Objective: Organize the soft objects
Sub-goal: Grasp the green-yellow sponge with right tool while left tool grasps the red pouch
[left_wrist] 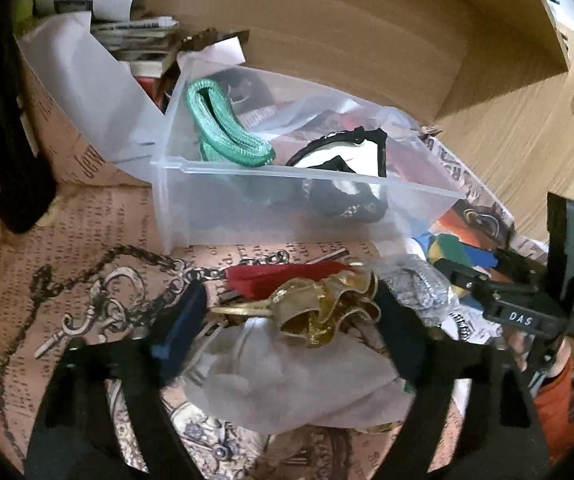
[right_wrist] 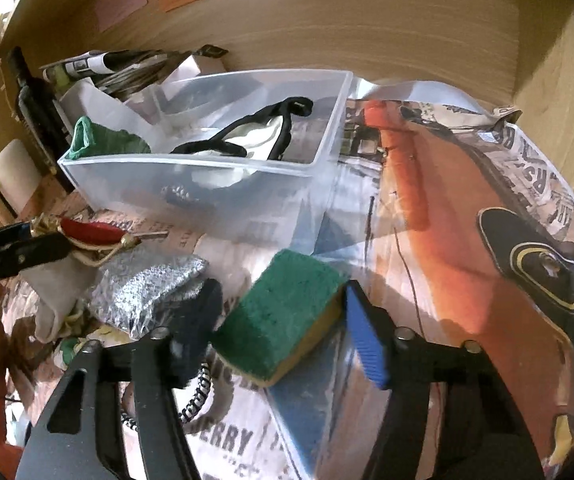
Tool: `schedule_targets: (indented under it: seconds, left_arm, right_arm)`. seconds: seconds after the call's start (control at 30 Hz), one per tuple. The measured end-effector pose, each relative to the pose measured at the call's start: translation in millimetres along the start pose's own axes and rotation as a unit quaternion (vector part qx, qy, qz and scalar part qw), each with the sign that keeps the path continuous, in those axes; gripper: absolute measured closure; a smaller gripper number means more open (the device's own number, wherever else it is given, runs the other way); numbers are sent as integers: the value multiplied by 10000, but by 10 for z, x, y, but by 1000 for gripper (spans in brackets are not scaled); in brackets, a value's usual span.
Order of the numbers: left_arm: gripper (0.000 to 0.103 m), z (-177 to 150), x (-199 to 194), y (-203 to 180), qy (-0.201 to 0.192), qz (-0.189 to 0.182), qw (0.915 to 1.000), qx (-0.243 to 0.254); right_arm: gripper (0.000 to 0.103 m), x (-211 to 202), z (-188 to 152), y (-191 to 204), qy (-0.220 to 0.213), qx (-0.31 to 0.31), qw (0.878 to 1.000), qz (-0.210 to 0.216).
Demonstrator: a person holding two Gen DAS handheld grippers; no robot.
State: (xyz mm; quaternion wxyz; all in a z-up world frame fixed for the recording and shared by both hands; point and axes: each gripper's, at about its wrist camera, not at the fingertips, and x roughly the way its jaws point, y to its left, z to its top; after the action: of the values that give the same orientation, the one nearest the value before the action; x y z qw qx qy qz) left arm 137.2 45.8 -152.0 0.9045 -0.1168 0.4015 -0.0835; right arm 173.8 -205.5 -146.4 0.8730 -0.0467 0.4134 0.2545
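Observation:
My right gripper (right_wrist: 283, 336) is shut on a green and yellow sponge (right_wrist: 283, 312) and holds it above the paper-covered desk. My left gripper (left_wrist: 287, 320) is open around a gold ornament (left_wrist: 323, 308) with a red tassel (left_wrist: 283, 274), above a white pouch (left_wrist: 287, 384). A clear plastic bin (left_wrist: 287, 200), also in the right wrist view (right_wrist: 191, 188), holds a green rope (left_wrist: 223, 128) and a black and white cloth (left_wrist: 343, 156). A silver mesh scrubber (right_wrist: 147, 288) lies left of the sponge.
A dark chain (left_wrist: 87, 276) lies on the printed paper at the left. A second clear bin with papers (left_wrist: 87, 64) stands behind. A wooden wall (right_wrist: 367, 32) closes the back. A blue pad (right_wrist: 307, 400) and a striped cord (right_wrist: 199, 396) lie under the right gripper.

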Motion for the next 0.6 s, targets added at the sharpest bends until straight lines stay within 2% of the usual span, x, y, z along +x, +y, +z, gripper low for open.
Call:
schedule_targets:
  seconds: [0.07,0.13,0.2,0.37,0.4,0.6]
  left_arm:
    - [29,8,4,-3,-54,6,10000,-26]
    - [39,12,-4,-18,-98,35,9999,4]
    - [44,31,-12,-31,-159,69,9998,42]
    - [72,58,-43,-45,-186,-9,9998,53]
    - [75,64,-53,-45,-171,-40,9998,41]
    - [80,90,-231,-120,-409,22,9990,159]
  right_arm:
    - [51,-10,0,-1,-37,0,10000,17]
    - [59,-28,-3,6,-84,1,10000,13]
    - [59,-55,-14,15,-132,8,9999,11]
    - [61,-137,-2,55,-299,-44,9995,-63]
    - [62,-169,1,72,-351,-65,9993,-70]
    - [62,-363,71,135,-653,-152,9977,-52]
